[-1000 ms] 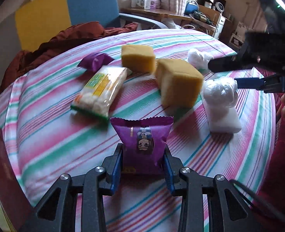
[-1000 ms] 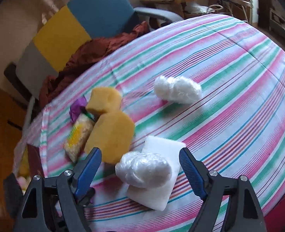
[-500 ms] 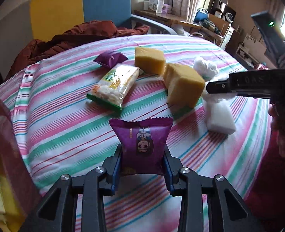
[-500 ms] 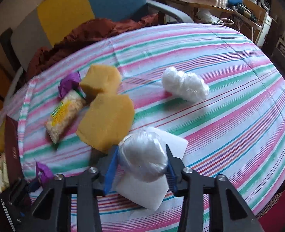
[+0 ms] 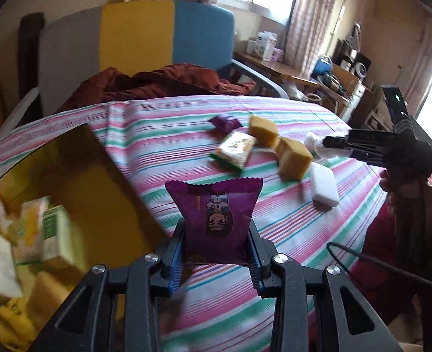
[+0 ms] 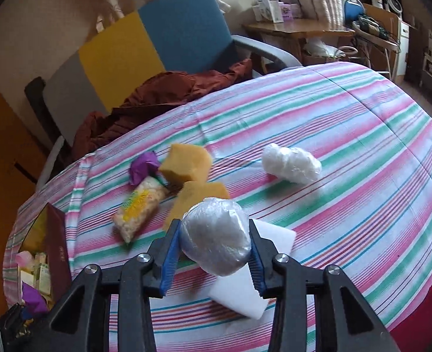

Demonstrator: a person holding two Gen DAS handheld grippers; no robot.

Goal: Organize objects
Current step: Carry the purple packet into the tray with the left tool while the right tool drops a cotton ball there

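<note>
The left tongs (image 5: 216, 252) are closed on a purple snack packet (image 5: 214, 214), pinching its lower half from both sides so that the crimped, zigzag top edge stands up in front of the camera. The packet hangs in the air near the left edge of the surface (image 5: 274, 211), beside an open box (image 5: 78, 176) whose inside already holds small cartons and yellow pieces. The foil-like film looks light, puffy and slick; a grip across the flat sides, as here, seems safer than one on the thin seams, which would likely slide out.

The right tongs (image 6: 214, 243) grip a round bundle of clear plastic wrap (image 6: 216, 234), a crinkly whitish ball taken across its widest part and lifted above a white foam block (image 6: 254, 281) lying near the front edge. The bundle probably weighs almost nothing and gives under pressure, so it should hold if squeezed gently, though the glossy skin could slip.

On the striped cloth, toward the middle, lie two yellow sponges (image 6: 188, 164), porous and blocky with soft corners, one just beside the other. Next to them lies a long clear packet of puffed snacks (image 6: 139, 208) with green and yellow print, likely brittle inside, and a small purple wrapper (image 6: 144, 168) twisted at its ends. A second plastic wrap bundle (image 6: 290, 162) sits well apart toward the right edge. A dark red cloth (image 6: 157, 94) is heaped over the chair beyond the far edge.
</note>
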